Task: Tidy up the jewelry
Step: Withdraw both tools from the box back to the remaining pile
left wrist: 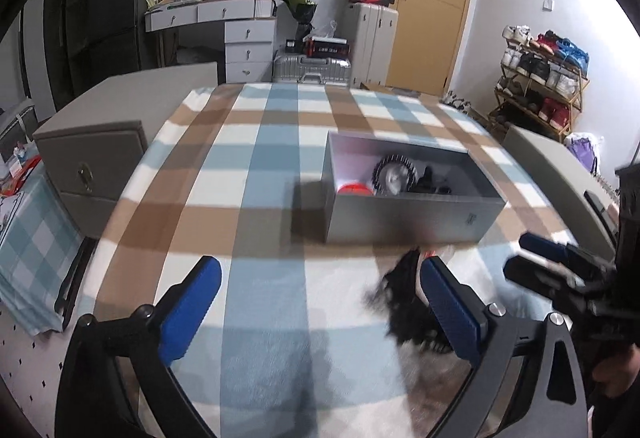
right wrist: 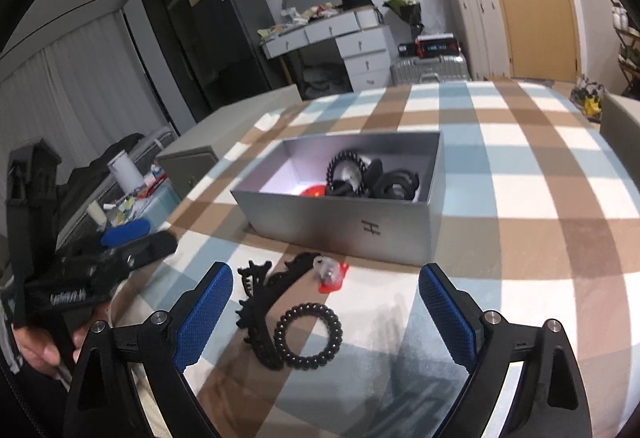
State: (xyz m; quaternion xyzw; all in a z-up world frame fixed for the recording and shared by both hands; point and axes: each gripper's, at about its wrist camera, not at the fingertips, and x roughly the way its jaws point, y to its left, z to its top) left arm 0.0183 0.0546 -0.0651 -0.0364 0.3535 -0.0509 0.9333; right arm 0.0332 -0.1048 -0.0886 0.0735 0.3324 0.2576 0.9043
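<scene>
The bench wears a soft, matt checked cloth (right wrist: 520,165). The box (right wrist: 340,217) looks like matt grey card, paler inside. The coil tie (right wrist: 308,336) is glossy black plastic; the claw clip (right wrist: 260,302) beside it matt black plastic. The right tool (right wrist: 326,312) has rough, dimpled blue pads (right wrist: 446,312) on smooth black plastic arms with shiny metal pins.

Each fisheye rides behind its own tongs, looking forward and down over the checked counter (left wrist: 264,165) from close above. The left view sees the grey box (left wrist: 404,213) from its left end, the right view from its right. Both share the box, the far desk and the door.
</scene>
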